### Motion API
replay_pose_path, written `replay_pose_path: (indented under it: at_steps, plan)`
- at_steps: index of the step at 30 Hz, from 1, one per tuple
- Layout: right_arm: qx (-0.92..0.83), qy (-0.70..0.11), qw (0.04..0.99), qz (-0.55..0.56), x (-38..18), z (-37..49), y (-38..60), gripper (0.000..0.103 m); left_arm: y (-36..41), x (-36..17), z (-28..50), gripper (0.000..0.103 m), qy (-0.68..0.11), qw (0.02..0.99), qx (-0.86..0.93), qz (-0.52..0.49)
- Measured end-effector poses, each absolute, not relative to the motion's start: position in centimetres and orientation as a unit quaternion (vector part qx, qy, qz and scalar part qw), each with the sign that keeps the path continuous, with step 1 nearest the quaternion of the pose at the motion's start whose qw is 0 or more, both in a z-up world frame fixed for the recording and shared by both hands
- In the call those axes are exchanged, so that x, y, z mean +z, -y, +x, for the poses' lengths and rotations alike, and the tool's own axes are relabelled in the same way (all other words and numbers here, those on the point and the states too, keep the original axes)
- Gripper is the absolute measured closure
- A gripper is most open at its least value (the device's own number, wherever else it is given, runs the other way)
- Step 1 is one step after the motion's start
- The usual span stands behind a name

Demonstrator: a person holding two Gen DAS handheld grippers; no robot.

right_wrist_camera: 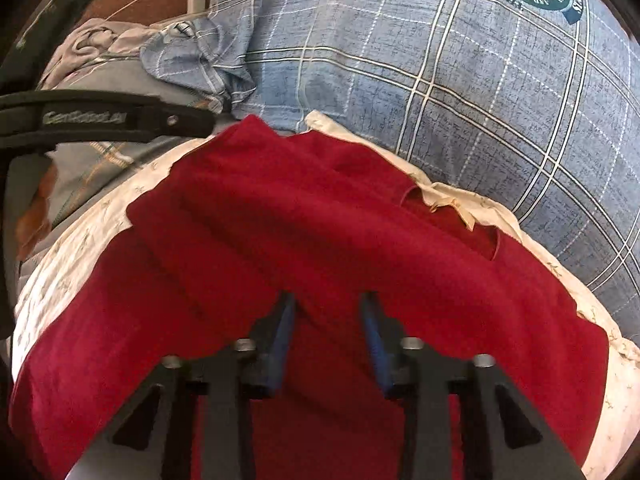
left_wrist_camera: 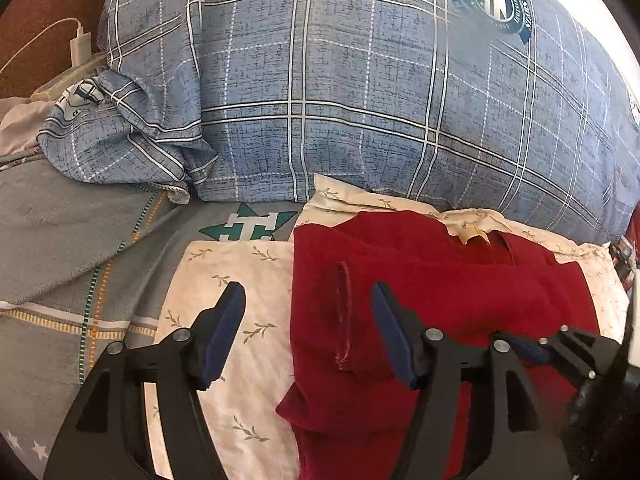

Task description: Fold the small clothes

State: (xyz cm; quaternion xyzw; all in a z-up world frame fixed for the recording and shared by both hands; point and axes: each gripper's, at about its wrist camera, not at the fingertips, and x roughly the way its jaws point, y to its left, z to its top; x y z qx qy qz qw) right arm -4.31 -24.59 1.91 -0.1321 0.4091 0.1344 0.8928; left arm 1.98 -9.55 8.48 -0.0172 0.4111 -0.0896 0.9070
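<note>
A dark red garment (left_wrist_camera: 440, 292) lies partly folded on a cream leaf-print cloth (left_wrist_camera: 240, 280) on the bed. My left gripper (left_wrist_camera: 308, 296) hovers open over the garment's left edge: one finger is above the cream cloth, the other above the red fabric, and the pads press on nothing. In the right wrist view the red garment (right_wrist_camera: 320, 220) fills the middle and bunches up between the fingers of my right gripper (right_wrist_camera: 328, 304), which is shut on a fold of it; the fabric hides the fingertips. The right gripper (left_wrist_camera: 532, 350) also shows low on the garment's right side.
A big blue plaid pillow (left_wrist_camera: 360, 100) bulges right behind the clothes. A grey patterned bedsheet (left_wrist_camera: 72, 248) spreads to the left. A white charger and cable (left_wrist_camera: 80, 46) lie at the far left by a brown surface. The left gripper's black finger (right_wrist_camera: 84, 118) crosses the right wrist view's left side.
</note>
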Motion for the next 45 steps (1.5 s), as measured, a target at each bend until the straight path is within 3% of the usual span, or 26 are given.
replay_pose_path:
  at_steps: [2, 9, 12, 16, 22, 25, 26, 34, 36, 43, 45]
  plan:
    - [0.134, -0.414, 0.893, -0.119, 2.1, -4.1, 24.9, 0.095, 9.5, 8.6, 1.8, 0.038, -0.410, 0.907, -0.090, -0.019]
    - [0.173, -0.419, 0.888, -0.075, 3.6, -6.6, 25.3, 0.096, 9.9, 9.6, 1.0, 0.034, -0.381, 0.920, -0.090, -0.015]
    - [0.170, -0.426, 0.886, -0.069, 2.7, -6.8, 25.6, 0.091, 10.9, 8.8, 1.4, 0.034, -0.391, 0.915, -0.097, -0.014]
    - [0.156, -0.413, 0.897, -0.026, 5.2, -8.7, 28.7, 0.057, 11.8, 7.4, 1.6, 0.034, -0.394, 0.915, -0.089, 0.011]
    - [-0.017, -0.420, 0.907, 0.034, 5.6, -8.5, 38.7, 0.058, 11.8, 5.1, 2.2, 0.034, -0.415, 0.907, -0.073, 0.010]
    - [-0.078, -0.434, 0.897, 0.032, 3.9, -7.6, 42.2, 0.077, 12.1, 4.6, 2.3, 0.033, -0.414, 0.907, -0.073, 0.017]
    - [-0.082, -0.434, 0.897, 0.039, 3.4, -7.4, 43.0, 0.077, 12.3, 4.4, 2.4, 0.033, -0.414, 0.907, -0.073, 0.020]
    - [-0.109, -0.423, 0.898, 0.060, 3.7, -7.6, 45.6, 0.078, 12.8, 4.0, 2.8, 0.030, -0.414, 0.907, -0.072, 0.025]
    - [-0.107, -0.418, 0.900, 0.063, 4.5, -8.5, 45.5, 0.071, 12.8, 3.9, 2.8, 0.030, -0.413, 0.907, -0.072, 0.027]
    - [-0.101, -0.429, 0.897, 0.033, 4.0, -9.4, 43.9, 0.072, 12.9, 3.6, 2.8, 0.029, -0.412, 0.908, -0.071, 0.026]
    - [-0.104, -0.424, 0.898, 0.048, 3.8, -9.6, 44.5, 0.067, 12.9, 3.6, 2.8, 0.028, -0.414, 0.907, -0.072, 0.026]
